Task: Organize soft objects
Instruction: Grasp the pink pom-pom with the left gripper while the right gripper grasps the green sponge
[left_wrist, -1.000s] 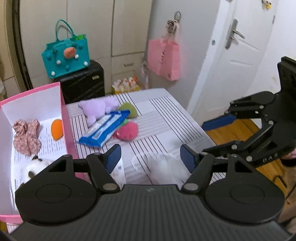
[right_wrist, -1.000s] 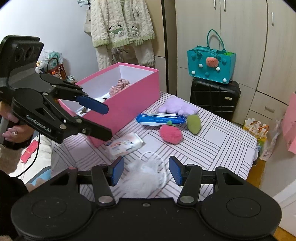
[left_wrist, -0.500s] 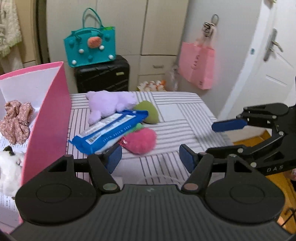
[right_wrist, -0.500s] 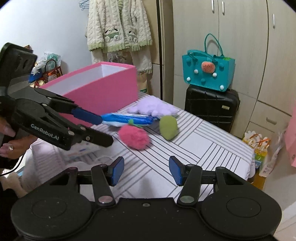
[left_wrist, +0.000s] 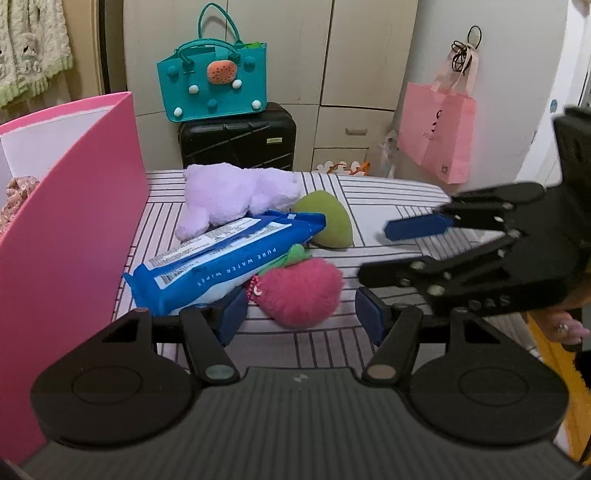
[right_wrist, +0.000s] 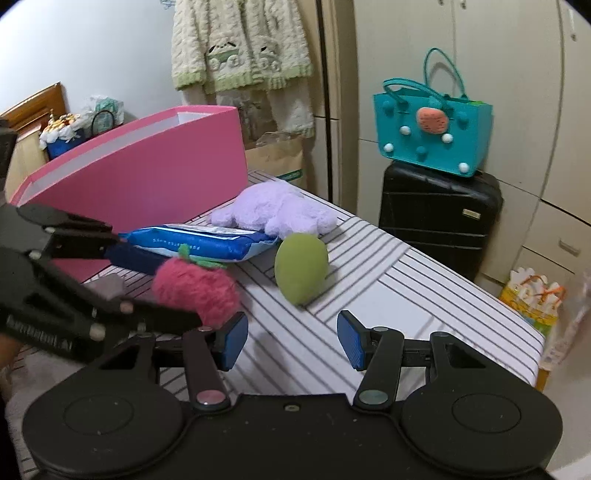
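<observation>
A fluffy round pink strawberry toy with a green leaf top (left_wrist: 301, 293) sits on the striped white table (left_wrist: 388, 195). It lies right in front of the left gripper (left_wrist: 299, 319), just past the tips of its two blue pads and a bit toward the left one. The jaws of that gripper are open, with nothing between them. They have just been closing a little, but the pads do not touch the toy yet.

The right gripper (right_wrist: 291, 338) is open too, and it holds nothing. In its own view, the smooth green mango-shaped soft toy (right_wrist: 301, 271) lies ahead of it, a little to the left of the gap. The green toy's long side runs from far to near, tipped a little sideways, with its narrow end pointing toward the gripper.

So the left gripper is nearer the pink toy, and the right gripper is nearer the green one. I think the left one will grab the pink toy next. It only needs to push forward a bit so the toy slides between the pads.

A flat blue pack of wet wipes (left_wrist: 225, 264) lies partly over the pink toy's leaf side. A fluffy pale purple plush toy (left_wrist: 236, 197) is behind the pack. The tall pink cardboard box (left_wrist: 74, 229) stands on the left, just beside the pack.
</observation>
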